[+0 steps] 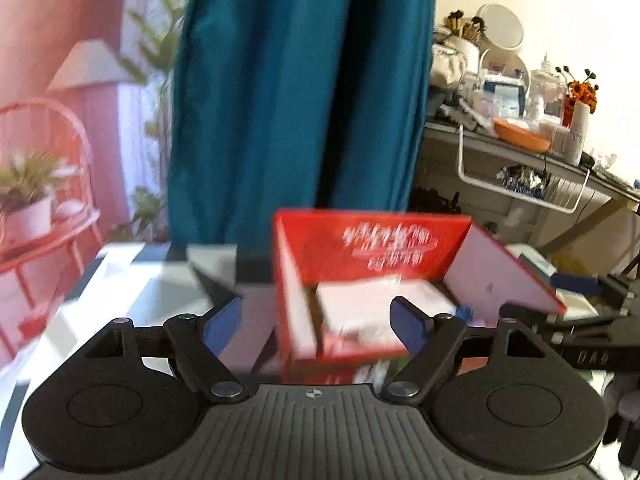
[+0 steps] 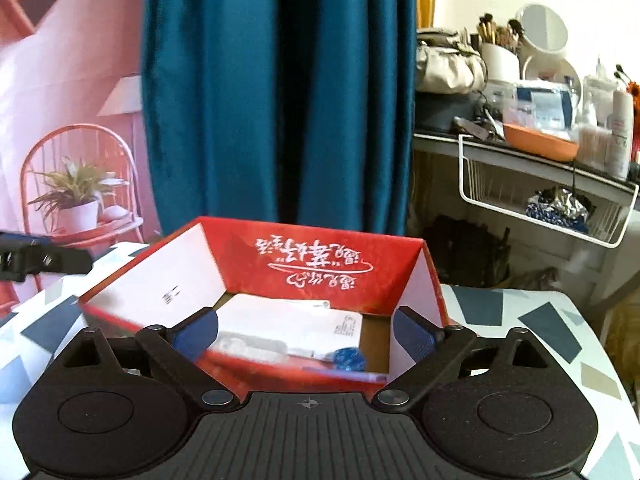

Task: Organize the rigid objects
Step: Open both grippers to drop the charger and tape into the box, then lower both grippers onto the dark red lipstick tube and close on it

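On the patterned surface (image 2: 520,320), at 12 o'clock from both grippers, a red cardboard box (image 2: 312,264) is sitting open, holding white flat packets (image 2: 288,320) and a round blue thing (image 2: 350,358). Left gripper (image 1: 316,322) and right gripper (image 2: 306,334) jaws are spread wide, holding nothing.

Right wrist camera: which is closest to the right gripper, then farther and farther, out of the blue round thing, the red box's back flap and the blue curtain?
From the right gripper:
1. Blue round thing, inside the box, just ahead.
2. Red box's back flap, behind it.
3. Blue curtain, beyond the table.
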`<state>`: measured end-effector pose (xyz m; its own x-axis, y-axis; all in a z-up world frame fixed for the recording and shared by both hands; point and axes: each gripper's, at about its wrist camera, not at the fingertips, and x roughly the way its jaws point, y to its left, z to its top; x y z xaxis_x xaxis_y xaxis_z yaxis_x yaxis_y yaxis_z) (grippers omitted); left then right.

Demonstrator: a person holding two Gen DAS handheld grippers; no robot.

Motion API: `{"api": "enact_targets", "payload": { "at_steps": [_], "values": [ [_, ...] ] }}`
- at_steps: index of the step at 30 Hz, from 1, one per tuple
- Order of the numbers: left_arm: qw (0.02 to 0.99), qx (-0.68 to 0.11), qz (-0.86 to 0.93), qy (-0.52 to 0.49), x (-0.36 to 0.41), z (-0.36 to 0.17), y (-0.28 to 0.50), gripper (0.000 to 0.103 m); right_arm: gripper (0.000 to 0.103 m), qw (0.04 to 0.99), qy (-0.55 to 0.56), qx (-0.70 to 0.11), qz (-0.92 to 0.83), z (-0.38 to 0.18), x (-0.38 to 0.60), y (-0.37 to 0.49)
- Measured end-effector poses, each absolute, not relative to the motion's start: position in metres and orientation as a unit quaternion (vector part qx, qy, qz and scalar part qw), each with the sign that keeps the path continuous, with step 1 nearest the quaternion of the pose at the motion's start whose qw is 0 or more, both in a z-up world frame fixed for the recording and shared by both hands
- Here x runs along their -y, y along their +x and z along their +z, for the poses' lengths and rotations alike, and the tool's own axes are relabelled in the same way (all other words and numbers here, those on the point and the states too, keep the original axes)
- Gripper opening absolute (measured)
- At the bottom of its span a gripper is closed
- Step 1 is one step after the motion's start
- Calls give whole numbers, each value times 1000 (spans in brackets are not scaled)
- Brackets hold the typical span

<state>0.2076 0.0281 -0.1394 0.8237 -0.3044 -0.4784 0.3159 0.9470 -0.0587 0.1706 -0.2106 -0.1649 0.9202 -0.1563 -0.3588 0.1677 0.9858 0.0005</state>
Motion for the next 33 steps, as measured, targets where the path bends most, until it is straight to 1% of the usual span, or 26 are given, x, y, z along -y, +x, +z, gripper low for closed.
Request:
{"api": "enact_targets", "payload": {
  "at_steps": [6,8,10,15,20,26,32,33],
  "values": [
    [950,-278,-144,0,-59,-167,180,82,94,980,-5,-191,-61,-180,176,152],
    [947,-291,-136,-6,-68,-176,179,81,98,979,-20,-198,-48,-190,161,149],
    [945,-299,-131,-7,-73,-185,179,81,99,977,-32,-211,-32,-204,146,149],
    [939,-318,-129,-6,-77,-199,183,80,99,965,-26,-261,-4,-236,118,155],
    [936,-329,-125,-4,-82,-210,186,79,99,959,-18,-282,26,-255,97,159],
    [931,-343,-121,-19,-83,-225,193,78,99,952,-39,-299,51,-268,84,165],
    [927,-351,-131,-22,-79,-234,200,78,98,944,-21,-328,29,-282,100,170],
    [926,-352,-132,-23,-79,-235,201,76,97,944,-17,-329,26,-282,103,172]
  ]
}}
